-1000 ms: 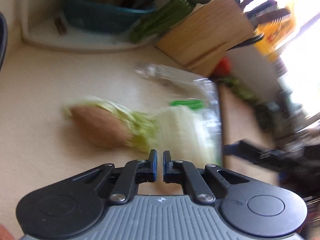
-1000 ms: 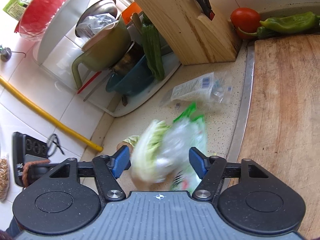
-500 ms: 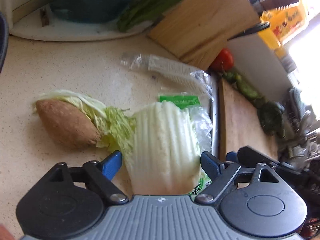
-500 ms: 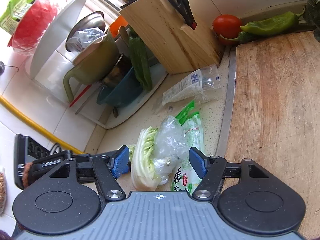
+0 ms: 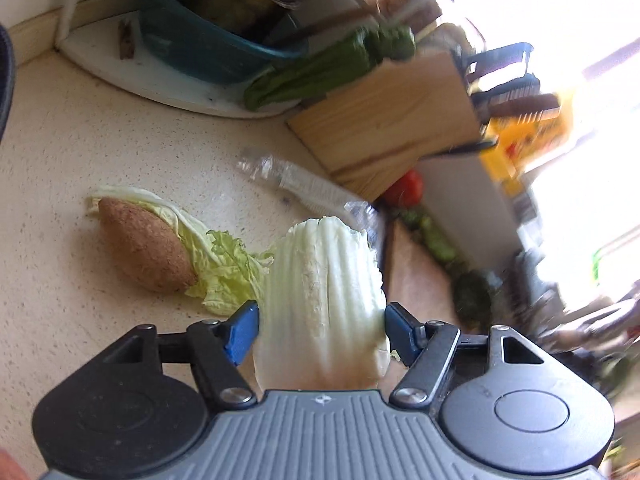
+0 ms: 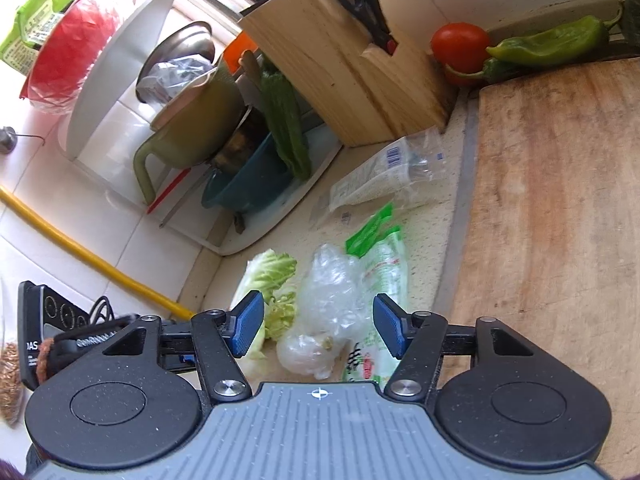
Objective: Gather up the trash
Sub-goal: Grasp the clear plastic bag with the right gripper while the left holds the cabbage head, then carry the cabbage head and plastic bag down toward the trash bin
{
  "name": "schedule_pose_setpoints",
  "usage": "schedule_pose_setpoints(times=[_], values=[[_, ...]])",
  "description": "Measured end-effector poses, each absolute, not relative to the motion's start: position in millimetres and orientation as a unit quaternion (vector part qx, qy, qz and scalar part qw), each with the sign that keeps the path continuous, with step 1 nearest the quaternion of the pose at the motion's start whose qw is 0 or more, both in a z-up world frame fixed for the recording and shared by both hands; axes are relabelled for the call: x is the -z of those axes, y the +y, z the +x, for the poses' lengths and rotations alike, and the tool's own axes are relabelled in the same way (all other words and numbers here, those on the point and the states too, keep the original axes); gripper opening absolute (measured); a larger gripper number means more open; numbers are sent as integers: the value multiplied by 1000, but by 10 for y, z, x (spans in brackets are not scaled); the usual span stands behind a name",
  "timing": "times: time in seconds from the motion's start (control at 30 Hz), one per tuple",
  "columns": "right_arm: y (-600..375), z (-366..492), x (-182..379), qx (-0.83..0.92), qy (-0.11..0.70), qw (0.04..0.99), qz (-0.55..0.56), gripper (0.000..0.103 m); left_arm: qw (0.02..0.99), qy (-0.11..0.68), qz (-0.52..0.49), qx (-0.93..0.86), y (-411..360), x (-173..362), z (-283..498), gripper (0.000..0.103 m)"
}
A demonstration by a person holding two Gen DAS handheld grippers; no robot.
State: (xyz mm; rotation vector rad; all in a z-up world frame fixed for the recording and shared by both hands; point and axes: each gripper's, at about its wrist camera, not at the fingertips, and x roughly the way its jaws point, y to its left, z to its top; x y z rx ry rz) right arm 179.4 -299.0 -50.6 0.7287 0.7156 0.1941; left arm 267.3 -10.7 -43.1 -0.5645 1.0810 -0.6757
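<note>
Left wrist: the left gripper (image 5: 320, 334) closes around the cabbage (image 5: 324, 300), pads not yet pressing, to lift it off the desk (image 5: 100, 152)

Right wrist: the right gripper (image 6: 318, 326) closes on the crumpled wrap (image 6: 328, 300), untouched; a wrapper (image 6: 384, 178) lies at 12 o'clock

Pale ribbed cabbage piece (image 5: 324, 304), stem end nearest, lying on the counter. Beside it, leafy scrap (image 5: 224, 256) under a brown lump (image 5: 144, 248), perhaps a tuber. Crumpled clear film (image 6: 332, 296) touching green-printed wrapper (image 6: 380, 280). 1 clear printed bag (image 6: 384, 176) farther off, flat.
</note>
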Motion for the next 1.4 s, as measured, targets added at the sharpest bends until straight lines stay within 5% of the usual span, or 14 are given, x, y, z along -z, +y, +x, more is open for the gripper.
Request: schedule_pose_setpoints(times=[0.57,0.67,0.8,1.4], values=[[-2371,2396,636,-79,411,878,234,69,782,415,-329,328,382,171,2705,65],[-2170,2445,599,-76,416,892,160,52,782,409,-341,325,471,178,2677,65],[-2094,2471,561,-82,421,895,119,45,787,401,-343,319,591,175,2635,65],[-2520,2200,179,-116,361,899,220,40,824,368,-331,276,805,-40,2212,65]])
